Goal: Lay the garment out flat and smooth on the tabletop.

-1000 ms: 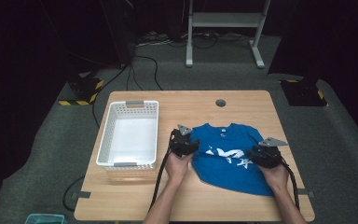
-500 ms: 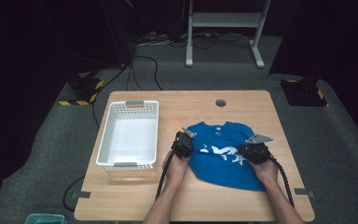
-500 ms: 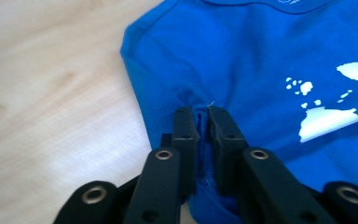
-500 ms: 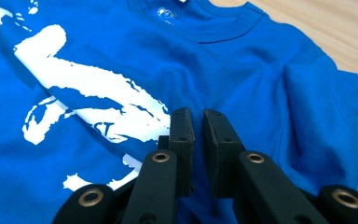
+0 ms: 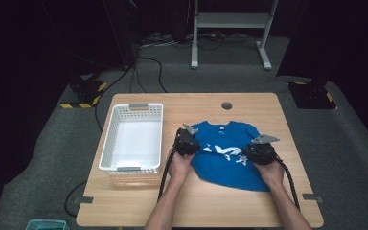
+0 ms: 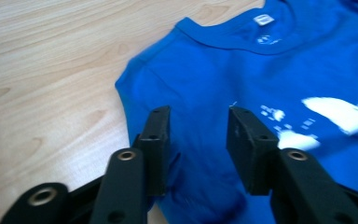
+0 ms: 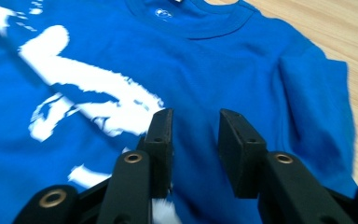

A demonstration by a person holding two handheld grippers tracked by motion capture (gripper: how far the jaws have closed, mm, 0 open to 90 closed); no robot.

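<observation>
Blue T-shirt [image 5: 227, 153] flat on the table [image 5: 249, 108], just right of the white basket [image 5: 133, 139]. Left gripper [image 6: 198, 135] and right gripper [image 7: 191, 135] have just been opening — jaws part-open, nothing pinched. Cloth looks light, limp, likely to slide — take shoulder seams.

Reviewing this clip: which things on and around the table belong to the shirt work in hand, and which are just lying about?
In the job:
- blue T-shirt, spread flat on the table
- left hand-held gripper, jaws apart over the shirt
- right hand-held gripper, jaws apart over the shirt

Lying about:
- white basket, empty, left of the shirt
- metal stand behind the table
- floor cables
</observation>
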